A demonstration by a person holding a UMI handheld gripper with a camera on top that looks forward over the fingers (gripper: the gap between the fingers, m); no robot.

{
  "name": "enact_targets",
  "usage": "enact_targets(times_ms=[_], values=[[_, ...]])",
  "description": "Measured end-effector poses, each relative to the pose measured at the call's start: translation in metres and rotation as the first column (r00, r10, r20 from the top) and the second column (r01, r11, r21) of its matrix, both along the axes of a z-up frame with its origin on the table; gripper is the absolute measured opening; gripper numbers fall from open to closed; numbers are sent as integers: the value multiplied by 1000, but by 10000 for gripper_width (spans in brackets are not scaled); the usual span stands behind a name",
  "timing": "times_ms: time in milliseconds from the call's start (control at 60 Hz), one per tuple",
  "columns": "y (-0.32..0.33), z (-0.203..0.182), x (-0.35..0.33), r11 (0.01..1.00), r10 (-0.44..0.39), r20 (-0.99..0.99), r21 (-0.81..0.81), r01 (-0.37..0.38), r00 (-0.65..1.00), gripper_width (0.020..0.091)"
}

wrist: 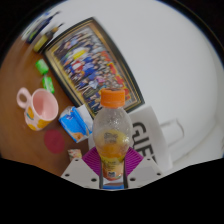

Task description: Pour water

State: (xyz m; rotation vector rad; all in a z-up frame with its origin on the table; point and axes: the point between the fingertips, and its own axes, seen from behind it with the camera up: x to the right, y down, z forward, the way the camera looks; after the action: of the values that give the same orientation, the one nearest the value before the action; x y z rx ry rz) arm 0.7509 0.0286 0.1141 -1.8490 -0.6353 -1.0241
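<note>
Evidently the gripper (111,168) is clamped on the bottle (112,135), its pads pressing the lower body. The bottle stands upright between the fingers, orange cap on, the pink mug (38,107) well apart on the brown table (25,135). Thin plastic (likely squashy and slick) favours this low, firm hold; liquid inside adds weight.

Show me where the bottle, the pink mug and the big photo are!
bottle (112,135): gripper view, on its label, between the fingers.
pink mug (40,110): gripper view, on its side wall.
framed photo (90,62): gripper view, on the middle of the picture.
</note>
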Motion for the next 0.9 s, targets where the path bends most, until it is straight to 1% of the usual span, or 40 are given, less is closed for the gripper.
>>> enact_targets(times_ms=[83, 167, 283, 400, 567, 667, 800, 900], values=[[21, 3, -8, 998, 49, 241, -57, -36, 969, 269], [41, 0, -15, 991, 107, 426, -119, -62, 898, 270], [56, -6, -18, 979, 163, 618, -196, -50, 769, 269], [64, -8, -29, 969, 219, 735, -243, -52, 642, 268], [69, -18, -39, 962, 237, 742, -269, -46, 627, 268], [72, -21, -44, 959, 252, 742, -279, -57, 621, 268], [71, -20, -44, 963, 237, 674, -256, -80, 699, 270], [71, -15, -43, 970, 216, 535, -216, -115, 816, 267]])
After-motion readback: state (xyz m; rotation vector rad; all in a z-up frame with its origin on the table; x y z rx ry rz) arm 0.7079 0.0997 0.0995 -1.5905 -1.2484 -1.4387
